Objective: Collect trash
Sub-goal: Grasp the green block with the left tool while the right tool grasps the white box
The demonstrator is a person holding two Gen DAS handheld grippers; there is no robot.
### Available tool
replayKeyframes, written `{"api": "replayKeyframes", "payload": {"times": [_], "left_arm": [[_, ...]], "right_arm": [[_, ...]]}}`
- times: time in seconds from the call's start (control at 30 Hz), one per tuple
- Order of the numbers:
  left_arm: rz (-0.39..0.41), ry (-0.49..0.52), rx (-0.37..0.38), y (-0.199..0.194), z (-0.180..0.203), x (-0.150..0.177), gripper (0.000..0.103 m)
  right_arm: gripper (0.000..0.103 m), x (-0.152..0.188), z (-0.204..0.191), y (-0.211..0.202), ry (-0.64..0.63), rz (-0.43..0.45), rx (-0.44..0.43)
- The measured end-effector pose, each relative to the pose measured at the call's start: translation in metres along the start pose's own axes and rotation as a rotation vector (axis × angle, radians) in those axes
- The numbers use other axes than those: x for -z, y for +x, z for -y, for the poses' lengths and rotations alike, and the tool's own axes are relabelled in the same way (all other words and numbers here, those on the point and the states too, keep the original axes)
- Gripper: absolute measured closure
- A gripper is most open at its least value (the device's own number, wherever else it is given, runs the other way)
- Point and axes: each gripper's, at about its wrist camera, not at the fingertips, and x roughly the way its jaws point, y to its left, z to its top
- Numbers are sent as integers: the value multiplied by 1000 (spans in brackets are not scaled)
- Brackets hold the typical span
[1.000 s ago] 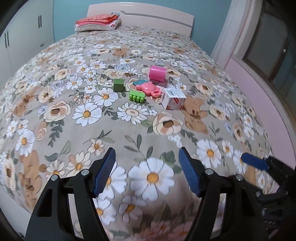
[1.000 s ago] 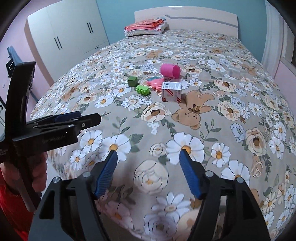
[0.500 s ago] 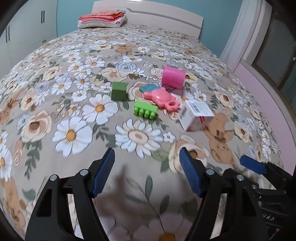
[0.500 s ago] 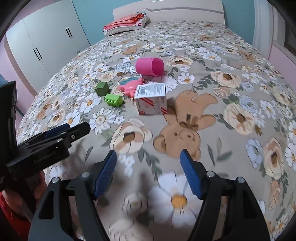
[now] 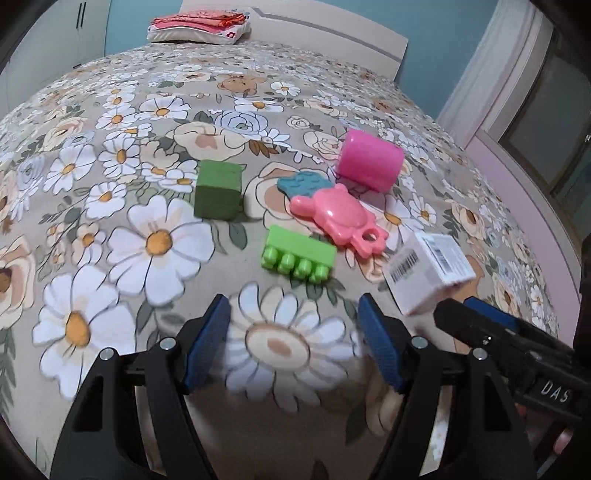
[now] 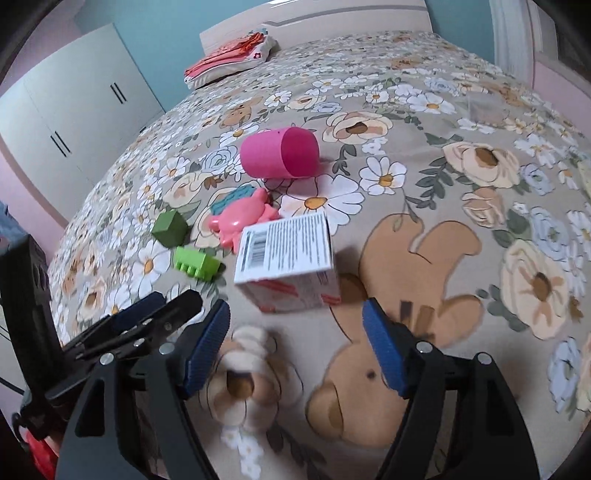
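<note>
You're holding both grippers low over the flowery bedspread [image 5: 155, 243], and both are sitting wide open with nothing between the blue pads. Your left gripper [image 5: 295, 339] is hanging over a big white daisy just in front of the toy pile. Your right gripper [image 6: 295, 339] is hovering over the brown teddy bear print, right in front of the small white box [image 6: 286, 258].

That box is the trash-looking bit here: white cardboard with a barcode and small print on top and some red on the front face. It's lying on the cover just ahead of your right gripper's pads, not touching them. From the left camera the same box [image 5: 430, 271] is showing off to the right, with the tip of your right gripper poking in just beside it.

The rest is toys, all bunched to the left of the box. A lime green building brick [image 5: 299, 258] is lying nearest your left gripper, studs facing you. Just behind it a pink animal-shaped toy [image 5: 338, 216] is overlapping a teal piece [image 5: 301, 184]. A dark green cube [image 5: 218, 192] is sitting a little apart to the left. A pink cup [image 6: 280, 153] is lying tipped on its side behind the lot, open mouth facing right in the right camera.

Way back by the headboard [image 5: 332, 37] there's a folded pink and white stack [image 5: 197, 27].
</note>
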Motion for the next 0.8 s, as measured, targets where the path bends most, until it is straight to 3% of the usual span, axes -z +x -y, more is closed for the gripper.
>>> {"api": "replayKeyframes", "payload": {"times": [0.37,0.43,0.5,0.53,0.67,0.8], "left_arm": [[25,-30,27,28,-4,-20,32],[26,-30,26,29,-4,-20,35],[26,-14,47,30,-2,-19,52],[21,-1,54,31,0,-19,55],[13,19,70,36,4,-21,58],[28,26,92,34,5,-20,58]], "right_arm": [[26,-17,7,29,57,11,-11],[26,-19,9,32,60,15,-13],[27,-21,9,35,57,14,-9],[27,-21,8,36,55,17,-7],[43,-22,10,39,50,19,-10],[45,-20,10,39,39,22,-19]]}}
